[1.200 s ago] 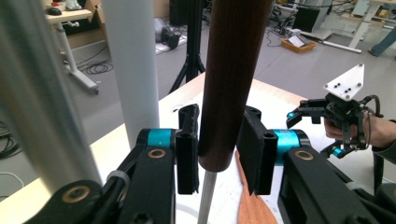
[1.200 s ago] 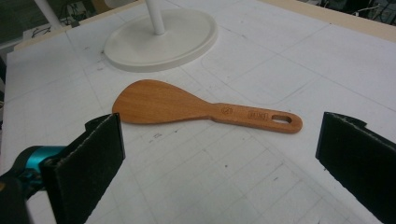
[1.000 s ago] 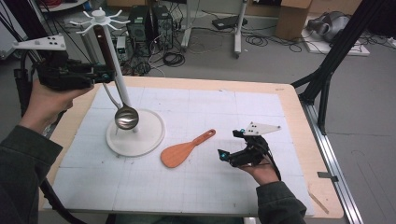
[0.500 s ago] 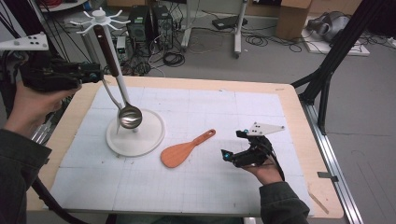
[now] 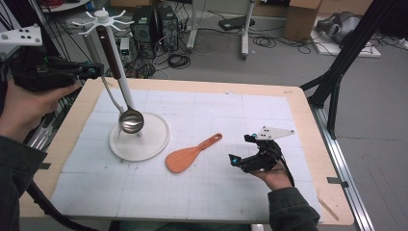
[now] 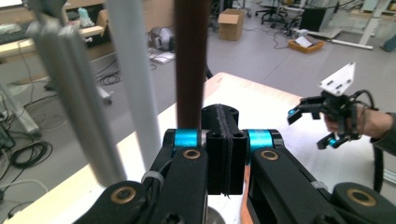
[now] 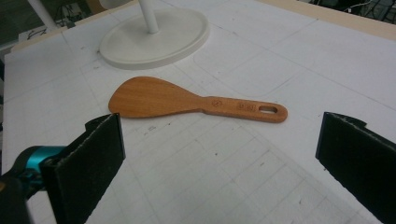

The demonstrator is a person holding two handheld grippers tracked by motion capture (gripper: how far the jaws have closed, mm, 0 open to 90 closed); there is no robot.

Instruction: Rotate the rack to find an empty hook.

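Our left gripper (image 5: 91, 72) has just been closing its jaws. They sit pad to pad on nothing, next to the dark-handled steel ladle (image 5: 131, 120) hanging on the white utensil rack (image 5: 154, 139). We'd ease away without knocking it. The left gripper view puts the handle just behind the jaws, maybe touching. The right gripper view shows our right gripper (image 7: 222, 135) wide open and empty, over the wooden rice paddle (image 7: 154, 99) on the mat.

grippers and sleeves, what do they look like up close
Both the left gripper and the right gripper are black, with flat black pads, teal collars and brass-coloured pivot screws. Each carries a pale three-cornered plate with dark dots. The person's sleeves are dark olive-grey.
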